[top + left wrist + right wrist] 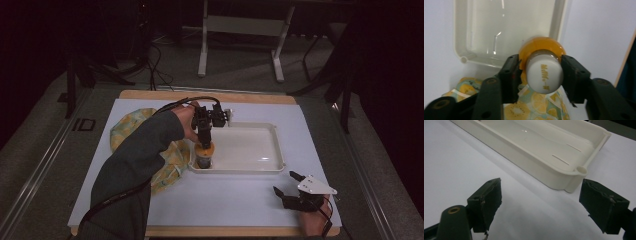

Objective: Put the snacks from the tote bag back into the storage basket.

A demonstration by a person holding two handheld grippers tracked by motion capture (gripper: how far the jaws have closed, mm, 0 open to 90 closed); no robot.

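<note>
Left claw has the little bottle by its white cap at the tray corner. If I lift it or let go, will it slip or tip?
The bottle is narrow and upright, so probably tippy. The left claw pinches its smooth round cap, which may twist or slip. Probably light.

Dim, dark surroundings, soft close-up blur

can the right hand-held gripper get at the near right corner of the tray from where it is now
Probably yes. The right hand-held gripper sits open on the white table cover, and in its own view the tray corner lies just ahead with bare surface between. The left hand-held gripper holds the orange bottle at the tray's other end.
</note>
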